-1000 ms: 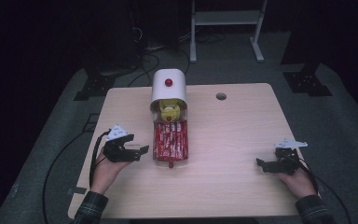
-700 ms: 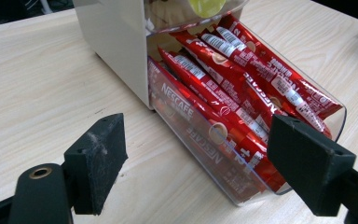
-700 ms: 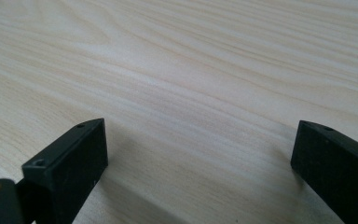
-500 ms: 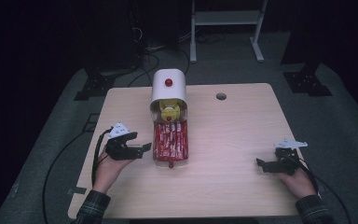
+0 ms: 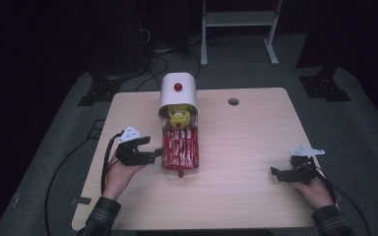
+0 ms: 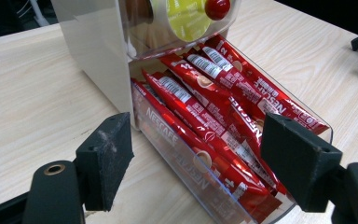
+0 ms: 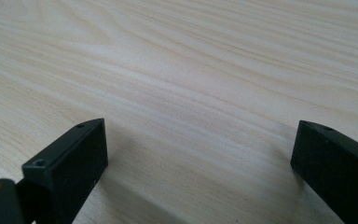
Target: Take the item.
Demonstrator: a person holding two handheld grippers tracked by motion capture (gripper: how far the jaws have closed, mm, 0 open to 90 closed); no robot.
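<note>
Left gripper (image 5: pixel 153 155) sits at about 8 o'clock on the table (image 5: pixel 256 147), its tips right at the left wall of the clear drawer (image 5: pixel 163 152). Its jaws have just been closing but are spread apart; in the left gripper view the drawer's near corner sits between the pads (image 6: pixel 106 158), neither pad pressing on it as far as I can tell. The drawer is pulled out from the white dispenser (image 5: pixel 178 91) at table centre, slightly toward 11 o'clock, and is packed with red coffee sticks (image 5: pixel 179 146). A red knob (image 5: pixel 178 87) is on top of the dispenser; something yellow (image 5: pixel 178 117) is at its mouth, too blurred to name. Right gripper (image 5: pixel 275 172) rests at 4 o'clock, well apart from the drawer, jaws wide apart over bare wood, nothing between them.
</note>
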